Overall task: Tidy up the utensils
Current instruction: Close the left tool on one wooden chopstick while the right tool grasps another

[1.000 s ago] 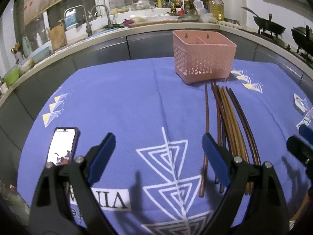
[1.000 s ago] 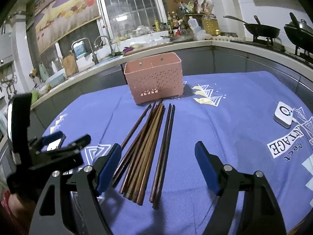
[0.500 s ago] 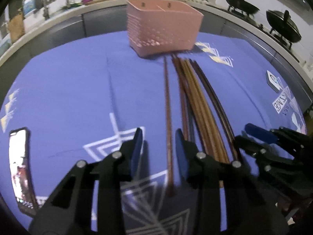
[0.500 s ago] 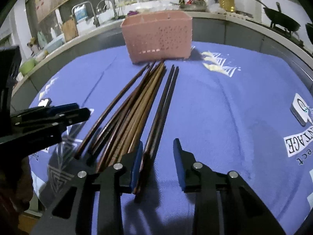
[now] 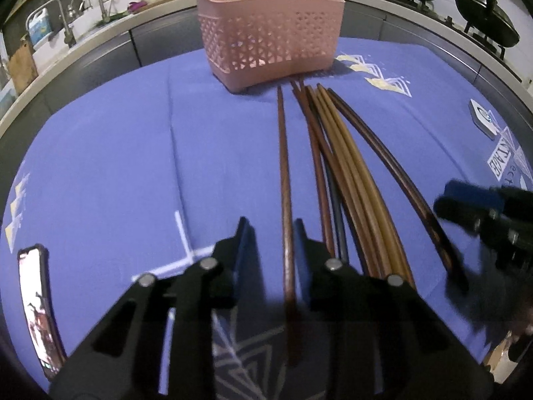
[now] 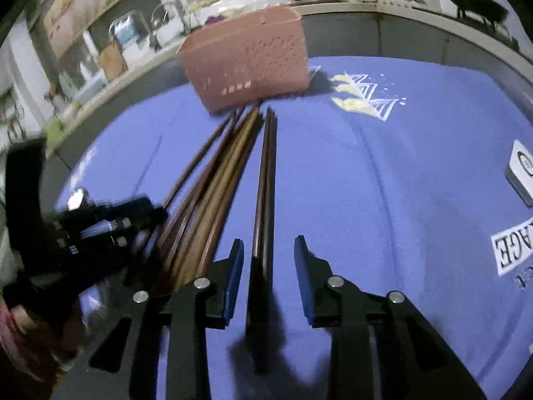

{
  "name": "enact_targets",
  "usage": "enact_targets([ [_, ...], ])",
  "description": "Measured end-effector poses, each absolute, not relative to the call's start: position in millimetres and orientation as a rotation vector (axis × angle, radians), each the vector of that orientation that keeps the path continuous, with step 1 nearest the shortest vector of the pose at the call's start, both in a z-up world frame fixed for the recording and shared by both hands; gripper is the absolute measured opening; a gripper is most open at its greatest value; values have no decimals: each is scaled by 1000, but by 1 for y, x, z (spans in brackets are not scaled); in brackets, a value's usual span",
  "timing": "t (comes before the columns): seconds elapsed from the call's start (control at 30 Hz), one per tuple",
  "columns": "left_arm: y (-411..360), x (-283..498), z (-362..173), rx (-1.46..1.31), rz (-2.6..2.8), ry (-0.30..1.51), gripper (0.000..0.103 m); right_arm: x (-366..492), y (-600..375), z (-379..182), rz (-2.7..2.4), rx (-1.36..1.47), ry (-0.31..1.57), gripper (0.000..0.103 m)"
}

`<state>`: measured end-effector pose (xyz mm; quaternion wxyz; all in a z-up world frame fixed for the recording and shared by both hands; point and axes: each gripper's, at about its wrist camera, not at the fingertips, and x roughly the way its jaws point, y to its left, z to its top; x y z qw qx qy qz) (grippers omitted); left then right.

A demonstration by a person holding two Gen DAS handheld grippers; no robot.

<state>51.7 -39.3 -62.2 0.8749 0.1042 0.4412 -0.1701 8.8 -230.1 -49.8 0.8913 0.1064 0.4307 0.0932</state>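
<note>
Several wooden chopsticks lie side by side on the blue cloth, pointing at a pink perforated utensil basket at the far side. My left gripper is low over the cloth, its jaws partly open on either side of the single reddish-brown chopstick at the left of the row. My right gripper is partly open around the dark pair of chopsticks at the right of the row. The basket also shows in the right wrist view. Each gripper shows in the other's view, the left one and the right one.
A phone lies on the cloth at the near left. A small white device sits at the right by printed lettering. A kitchen counter with a sink and bottles curves behind the basket; woks stand at the far right.
Both grippers have come down and forward over the chopsticks and narrowed from wide open. The left now straddles the lone left chopstick, the right the dark pair.
</note>
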Motion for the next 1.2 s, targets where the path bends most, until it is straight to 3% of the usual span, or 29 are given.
enact_targets([
  [0.13, -41, 58, -62, 214, -353, 919, 7, 25, -222, -56, 185, 122, 929, 30],
  [0.47, -27, 42, -63, 218, -357, 965, 6, 28, -235, -61, 188, 86, 938, 26],
  [0.8, -59, 112, -58, 328, -386, 959, 9, 111, -217, -53, 236, -29, 1021, 26],
  [0.83, -60, 120, -57, 322, -396, 962, 9, 120, -215, -52, 248, -35, 1035, 24],
  [0.9, -61, 138, -56, 283, -427, 975, 6, 137, -211, -51, 317, -20, 1078, 6],
  [0.97, -60, 147, -54, 248, -447, 989, 5, 143, -211, -49, 345, 13, 1104, 5],
  [1.2, -32, 112, 11, 116, -547, 814, 4, 88, -223, 18, 443, 52, 834, 5],
])
